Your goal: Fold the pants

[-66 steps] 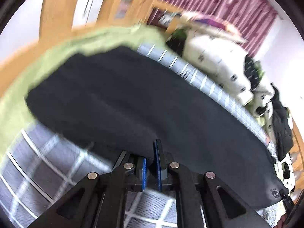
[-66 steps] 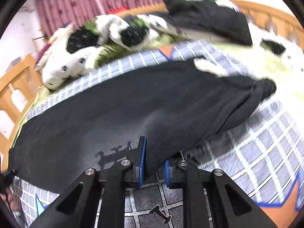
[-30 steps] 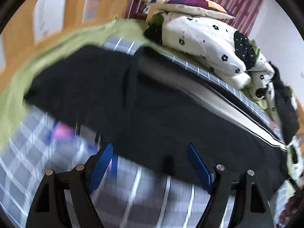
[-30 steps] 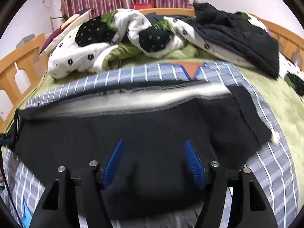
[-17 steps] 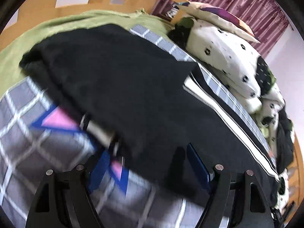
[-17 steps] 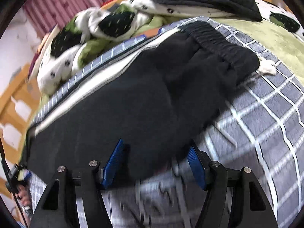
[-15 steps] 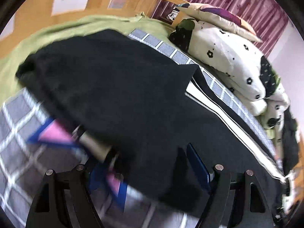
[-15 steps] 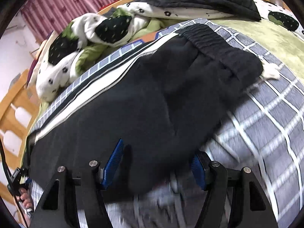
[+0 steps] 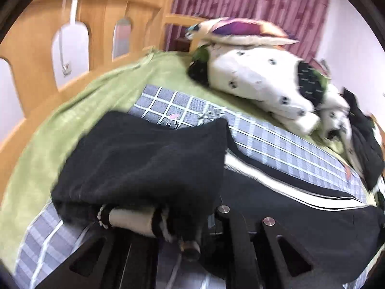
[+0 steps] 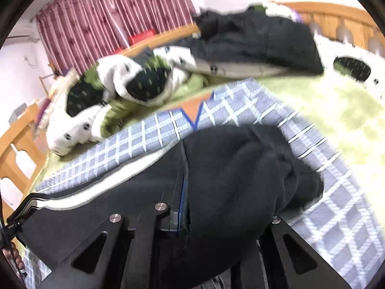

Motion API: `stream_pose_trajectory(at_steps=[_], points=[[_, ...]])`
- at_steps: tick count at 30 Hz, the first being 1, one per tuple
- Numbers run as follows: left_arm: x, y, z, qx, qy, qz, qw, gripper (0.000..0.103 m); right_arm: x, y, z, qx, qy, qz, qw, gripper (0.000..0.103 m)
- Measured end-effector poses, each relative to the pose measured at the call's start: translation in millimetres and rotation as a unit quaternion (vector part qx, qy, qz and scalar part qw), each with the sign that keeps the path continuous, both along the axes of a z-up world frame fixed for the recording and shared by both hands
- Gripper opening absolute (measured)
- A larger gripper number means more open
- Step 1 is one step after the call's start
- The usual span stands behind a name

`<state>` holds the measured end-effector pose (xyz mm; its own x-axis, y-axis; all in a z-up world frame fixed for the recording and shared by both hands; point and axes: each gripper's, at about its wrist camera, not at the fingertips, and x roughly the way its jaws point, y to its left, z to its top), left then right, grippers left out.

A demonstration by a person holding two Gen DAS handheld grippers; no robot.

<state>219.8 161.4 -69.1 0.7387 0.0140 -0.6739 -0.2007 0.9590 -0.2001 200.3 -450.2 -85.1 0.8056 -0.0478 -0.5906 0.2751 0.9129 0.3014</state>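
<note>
Black pants [image 9: 149, 168] with a white side stripe [image 9: 276, 183] lie across a grey checked blanket [image 9: 276, 142] on a bed. In the left wrist view the leg end is bunched over my left gripper [image 9: 192, 219], which is shut on the fabric; its fingertips are hidden under the cloth. In the right wrist view the waist end of the pants [image 10: 240, 173] is draped over my right gripper [image 10: 187, 207], which is shut on it; one blue pad [image 10: 181, 202] shows beside the fabric.
A white spotted duvet [image 9: 259, 82] and a pillow [image 9: 240, 31] lie at the far side. A dark jacket [image 10: 259, 41] lies at the bed's far right. A wooden bed rail [image 9: 72, 48] runs along the left. A green sheet [image 10: 336, 110] covers the mattress.
Both grippers were open over the pants half a second ago. Now both have shut on the fabric and lifted it, so the cloth bunches over the fingers.
</note>
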Motion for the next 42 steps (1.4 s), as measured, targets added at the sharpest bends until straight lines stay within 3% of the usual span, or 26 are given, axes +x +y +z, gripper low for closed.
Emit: stream_pose_trajectory(at_steps=[3,5,9,12,14,17,18,20,22,23,24,25,27,30,34,35,36,37,42], points=[[-60.7,-9.1,0.9,0.019,0.017,-0.033,0.9991,0.012,-49.5,-14.0,20.2,-0.007,0.002,0.004,1.000,0.013],[-98.0,-18.6,-15.0,0.024,0.036,-0.056,0.9975,0.012,-88.5,-29.5,18.3,0.002,0.019,0.014,1.000,0.014],[-134.7,-38.2,-60.5,0.067,0.062,-0.065,0.9937,0.013,-146.4,-45.7,-20.4,-0.005,0.084,0.041,0.996,0.016],[-141.0,-39.0,-81.7,0.064,0.089,-0.042,0.9931,0.019,-166.8,-51.9,-64.8,0.031,0.122,0.041,0.991,0.023],[-147.3,-33.6,-76.9,0.049,0.101,-0.036,0.9930,0.030,-183.4,-55.7,-74.8,0.050,0.125,0.034,0.990,0.040],[-165.5,-27.3,-59.5,0.030,0.082,-0.041,0.9953,0.058,-207.7,-65.8,-66.7,0.056,0.084,0.004,0.995,0.064],[-174.2,-25.4,-55.8,0.027,0.074,-0.038,0.9962,0.065,-210.6,-69.5,-65.1,0.054,0.080,-0.004,0.995,0.067],[-187.2,-24.6,-51.0,0.025,0.058,-0.023,0.9977,0.066,-208.6,-80.8,-65.9,0.075,0.065,-0.018,0.995,0.075],[-202.6,-23.1,-49.9,0.020,0.053,-0.009,0.9984,0.066,-196.5,-92.0,-73.8,0.106,0.065,-0.031,0.992,0.079],[-203.8,-23.7,-48.5,0.019,0.052,-0.003,0.9985,0.066,-187.8,-98.0,-80.7,0.122,0.064,-0.048,0.989,0.076],[-210.9,-22.2,-47.6,0.015,0.047,0.007,0.9987,0.066,-180.7,-103.0,-83.7,0.125,0.061,-0.066,0.988,0.066],[-213.6,-20.4,-45.7,0.013,0.044,0.012,0.9989,0.066,-175.8,-107.3,-86.6,0.131,0.060,-0.081,0.986,0.049],[-218.3,-18.6,-40.8,0.017,0.038,0.012,0.9991,0.066,-172.4,-114.9,-76.6,0.123,0.037,-0.080,0.988,0.040],[-210.8,-21.1,-34.2,0.024,0.026,0.000,0.9994,0.066,-174.8,-119.6,-45.1,0.093,-0.016,-0.058,0.994,0.040],[-185.7,-38.5,-39.6,0.049,0.040,-0.023,0.9978,0.066,-159.5,-103.2,-45.4,-0.003,0.050,-0.046,0.998,0.051],[-178.1,-42.8,-42.6,0.071,0.045,-0.019,0.9963,0.064,-158.9,-98.7,-50.5,-0.020,0.079,-0.038,0.996,0.052],[-171.0,-44.3,-44.9,0.107,0.045,0.003,0.9932,0.035,-164.5,-100.0,-54.5,-0.025,0.093,-0.035,0.995,0.052],[-167.8,-44.2,-43.9,0.119,0.043,0.008,0.9919,0.025,-172.4,-99.3,-56.3,-0.031,0.101,-0.036,0.994,0.052],[-139.1,-5.8,-13.5,0.092,-0.015,0.031,0.9952,0.020,-220.3,-101.9,-41.1,-0.028,0.099,-0.046,0.994,0.053]])
